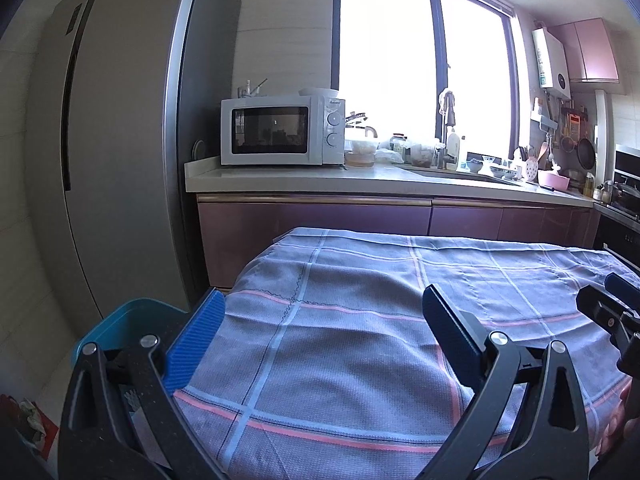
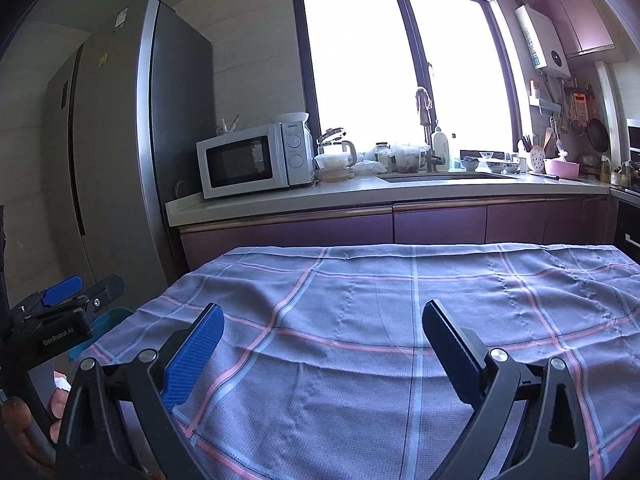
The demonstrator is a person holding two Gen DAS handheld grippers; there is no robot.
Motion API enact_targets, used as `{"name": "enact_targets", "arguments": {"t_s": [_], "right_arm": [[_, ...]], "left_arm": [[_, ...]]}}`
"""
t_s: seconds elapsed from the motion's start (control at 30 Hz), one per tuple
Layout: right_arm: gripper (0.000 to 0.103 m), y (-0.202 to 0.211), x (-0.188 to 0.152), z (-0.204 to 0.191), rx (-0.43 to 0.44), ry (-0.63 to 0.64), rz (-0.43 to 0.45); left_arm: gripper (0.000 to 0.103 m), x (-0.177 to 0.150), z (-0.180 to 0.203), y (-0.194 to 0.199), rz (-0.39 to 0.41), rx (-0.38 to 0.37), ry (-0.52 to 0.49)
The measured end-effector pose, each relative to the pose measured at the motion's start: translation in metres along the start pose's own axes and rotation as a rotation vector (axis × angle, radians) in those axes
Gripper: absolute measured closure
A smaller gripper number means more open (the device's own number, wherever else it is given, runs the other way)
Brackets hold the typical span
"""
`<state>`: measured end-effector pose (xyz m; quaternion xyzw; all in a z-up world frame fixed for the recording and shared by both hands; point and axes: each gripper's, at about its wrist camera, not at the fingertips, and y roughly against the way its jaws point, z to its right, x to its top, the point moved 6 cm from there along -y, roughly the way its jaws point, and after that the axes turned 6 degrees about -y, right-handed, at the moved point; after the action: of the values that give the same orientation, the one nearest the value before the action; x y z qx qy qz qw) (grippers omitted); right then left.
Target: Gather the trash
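two tools (image 1: 320,312) (image 2: 322,322) spread wide, empty | over checked cloth (image 1: 360,320) | teal bin (image 1: 128,320) left

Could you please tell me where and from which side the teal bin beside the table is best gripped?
Probably its upper rim, from above: the teal bin stands upright with its mouth open, so a thin wall edge is exposed. The left tongs are open and nearest, so one finger could go inside the wall and one outside.
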<state>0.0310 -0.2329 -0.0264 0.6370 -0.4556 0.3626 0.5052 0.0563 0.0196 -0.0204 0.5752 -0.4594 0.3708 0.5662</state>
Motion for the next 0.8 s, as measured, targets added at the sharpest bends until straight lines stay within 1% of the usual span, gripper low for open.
{"name": "enact_targets", "arguments": {"t_s": [0.8], "right_arm": [[0.007,0.006,0.005,0.013,-0.025,-0.013,0.010]], "left_arm": [[0.006,0.005,0.004,0.004,0.028,0.011,-0.007]]}}
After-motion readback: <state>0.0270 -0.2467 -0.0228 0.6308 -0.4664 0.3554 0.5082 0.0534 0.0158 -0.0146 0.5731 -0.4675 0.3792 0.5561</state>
